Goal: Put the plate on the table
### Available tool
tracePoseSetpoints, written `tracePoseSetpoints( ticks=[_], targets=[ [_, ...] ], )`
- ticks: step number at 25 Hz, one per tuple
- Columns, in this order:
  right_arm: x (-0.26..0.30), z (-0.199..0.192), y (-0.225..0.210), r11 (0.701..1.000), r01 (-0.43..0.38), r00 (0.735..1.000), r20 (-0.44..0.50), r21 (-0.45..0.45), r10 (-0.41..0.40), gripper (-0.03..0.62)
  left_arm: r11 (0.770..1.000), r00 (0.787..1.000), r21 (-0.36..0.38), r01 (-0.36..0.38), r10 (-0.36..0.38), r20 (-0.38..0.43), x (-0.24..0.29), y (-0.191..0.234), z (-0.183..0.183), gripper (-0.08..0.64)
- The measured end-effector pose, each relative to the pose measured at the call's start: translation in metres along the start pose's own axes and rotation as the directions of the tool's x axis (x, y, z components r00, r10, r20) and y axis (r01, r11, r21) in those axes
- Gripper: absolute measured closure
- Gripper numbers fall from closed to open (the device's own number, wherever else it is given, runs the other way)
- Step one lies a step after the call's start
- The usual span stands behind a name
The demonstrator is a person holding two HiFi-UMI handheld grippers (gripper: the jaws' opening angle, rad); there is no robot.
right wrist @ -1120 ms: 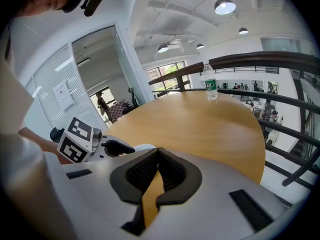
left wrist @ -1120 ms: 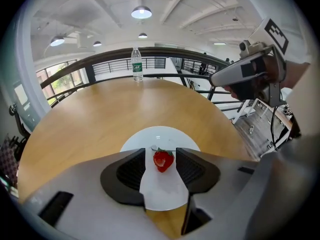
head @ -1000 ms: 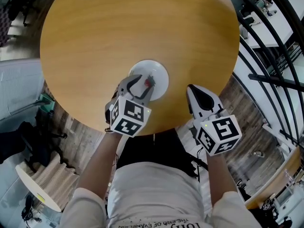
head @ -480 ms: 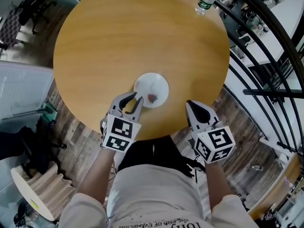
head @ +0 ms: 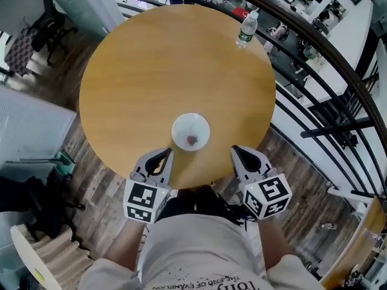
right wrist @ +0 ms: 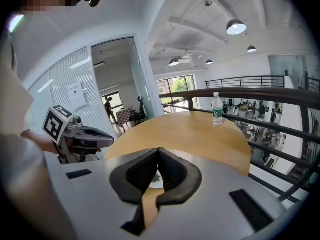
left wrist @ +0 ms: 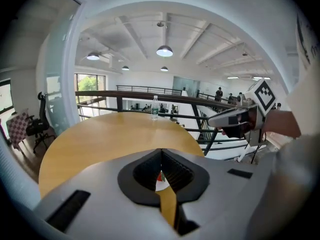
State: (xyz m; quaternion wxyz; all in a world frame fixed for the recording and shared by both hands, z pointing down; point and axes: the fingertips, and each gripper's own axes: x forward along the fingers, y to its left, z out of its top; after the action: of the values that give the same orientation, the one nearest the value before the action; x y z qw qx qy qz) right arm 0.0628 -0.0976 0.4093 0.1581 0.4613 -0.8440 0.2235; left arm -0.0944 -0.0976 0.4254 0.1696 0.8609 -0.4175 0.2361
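A small white plate (head: 191, 132) with a red mark in its middle lies on the round wooden table (head: 175, 65), near the table's front edge. My left gripper (head: 166, 154) hangs at that edge, a little left of the plate and apart from it, its jaws shut on nothing. My right gripper (head: 236, 151) is at the edge to the plate's right, also shut and empty. A sliver of the plate (left wrist: 159, 183) shows past the closed jaws in the left gripper view, and the plate (right wrist: 155, 179) peeks through in the right gripper view too.
A clear water bottle (head: 246, 29) stands at the table's far right rim. A dark curved railing (head: 314, 59) runs behind and to the right of the table. Wood-plank floor lies below, with a black office chair (head: 45, 17) at the far left.
My left gripper let go of the plate, drew back toward me to the table edge and shut. The right gripper also pulled back a little. The plate stays on the table.
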Motion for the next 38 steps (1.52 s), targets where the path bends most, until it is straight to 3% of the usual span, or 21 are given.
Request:
tracePoseSetpoints(
  ticks=[11,18,38],
  targets=[
    [-0.029,0.029,0.034,0.999,-0.027,0.997,0.065,-0.037,0.029,0.568,0.999,0.998,-0.044,0.012,-0.009,0.059,-0.054,-0.039,0.018,0.535],
    [-0.034,0.029,0.052,0.996,-0.068,0.996,0.052,-0.055,0.070,0.568,0.999,0.998,-0.046,0.008,-0.005,0.070,-0.063,-0.037,0.016,0.535],
    [-0.026,0.030,0.055,0.995,-0.074,0.997,0.023,-0.066,0.075,0.568,0.998,0.998,-0.057,-0.013,0.017,0.065,-0.070,-0.018,0.012,0.535]
  ],
)
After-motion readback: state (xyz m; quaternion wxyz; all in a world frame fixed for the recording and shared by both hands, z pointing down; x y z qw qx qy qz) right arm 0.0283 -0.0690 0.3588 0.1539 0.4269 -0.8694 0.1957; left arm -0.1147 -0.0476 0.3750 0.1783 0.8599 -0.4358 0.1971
